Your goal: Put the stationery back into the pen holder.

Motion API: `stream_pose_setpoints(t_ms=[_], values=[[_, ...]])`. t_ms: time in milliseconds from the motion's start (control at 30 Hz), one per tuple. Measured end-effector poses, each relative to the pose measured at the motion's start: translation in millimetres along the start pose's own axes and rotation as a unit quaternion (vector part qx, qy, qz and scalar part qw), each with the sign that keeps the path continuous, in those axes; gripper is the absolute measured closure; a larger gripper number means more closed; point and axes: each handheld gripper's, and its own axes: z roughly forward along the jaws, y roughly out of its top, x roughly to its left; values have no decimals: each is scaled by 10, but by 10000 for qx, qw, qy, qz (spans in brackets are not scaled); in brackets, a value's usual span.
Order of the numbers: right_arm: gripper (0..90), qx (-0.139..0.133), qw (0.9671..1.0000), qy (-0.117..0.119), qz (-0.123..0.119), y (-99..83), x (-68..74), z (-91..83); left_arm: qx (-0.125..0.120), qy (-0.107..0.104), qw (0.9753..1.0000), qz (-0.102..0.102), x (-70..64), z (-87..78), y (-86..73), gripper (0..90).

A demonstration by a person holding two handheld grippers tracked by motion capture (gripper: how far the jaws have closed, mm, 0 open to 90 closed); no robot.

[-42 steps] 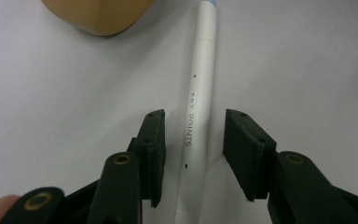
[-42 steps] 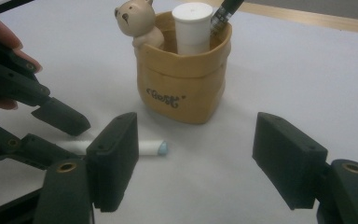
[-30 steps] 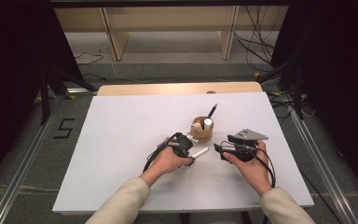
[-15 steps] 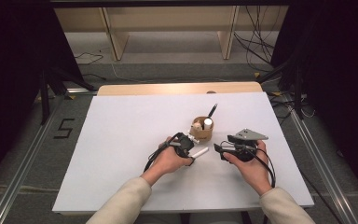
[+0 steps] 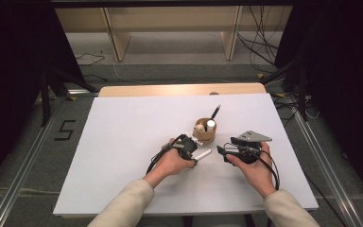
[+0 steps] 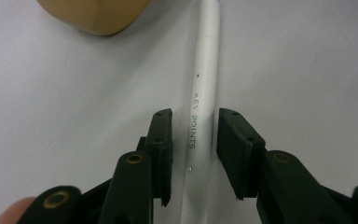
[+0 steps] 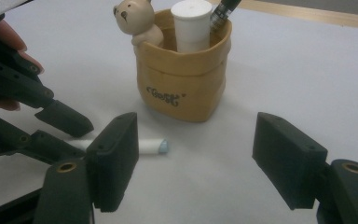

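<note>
Near the middle of the counter (image 5: 123, 142), a little toward its right edge and closer to the person's edge than the far one, a white pen (image 5: 202, 154) lies flat on the white surface just in front of a tan cup (image 5: 204, 132) shaped like a paper bag. The left tongs (image 5: 192, 154) sit right over the pen: in the left gripper view the barrel (image 6: 200, 116) runs straight up between the two black jaws, its long axis in line with the tongs' own reach, and the jaws stand narrowly apart on either side with a thin gap each way, not yet pressing it as far as I can judge. So the coming move seems to turn on closing squarely across that barrel, and the left hand (image 5: 170, 163) is plainly the nearer one. The right tongs (image 5: 221, 152) rest just beside, toward the right edge, jaws spread wide and holding nothing. The right gripper view adds what the left one cannot: the pen's pale blue tip (image 7: 162, 146) pointing out past the left tongs, the cup's bear figure (image 7: 137, 21) on its rim, and a white cylinder (image 7: 191, 23) and dark pen (image 7: 223, 11) standing inside. The left gripper view alone reads the barrel's lettering.
</note>
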Motion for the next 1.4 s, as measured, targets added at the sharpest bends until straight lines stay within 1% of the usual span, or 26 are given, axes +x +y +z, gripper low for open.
stream_pose_setpoints(t_ms=[333, 700, 800, 867, 933, 1100, 1167, 1400], values=[[317, -5, 10000, -5, -8, 0, -4, -3, 26, 30, 10000, 25, -21, -2, 4, 697], [316, 1, 10000, 13, 20, -1, -4, -2, 58, 44, 10000, -26, -40, -4, 6, 738], [317, 0, 10000, 23, 22, -1, -3, -2, 53, 81, 9999, -55, -55, -1, 9, 749], [317, -2, 10000, 23, 25, -2, -3, -1, 67, 96, 9999, -35, -60, -2, 10, 755], [317, 11, 10000, 21, 36, -2, -2, -2, 53, 99, 9999, -69, -64, 0, 10, 759], [318, 3, 10000, 17, 46, -3, -3, -1, 74, 140, 9999, -65, -83, 0, 12, 780], [318, -6, 10000, 14, 42, -3, -5, -1, 110, 176, 9998, -15, -91, -4, 15, 781], [318, -2, 10000, 17, 37, -3, -3, -1, 105, 236, 9997, 35, -108, -3, 14, 784]])
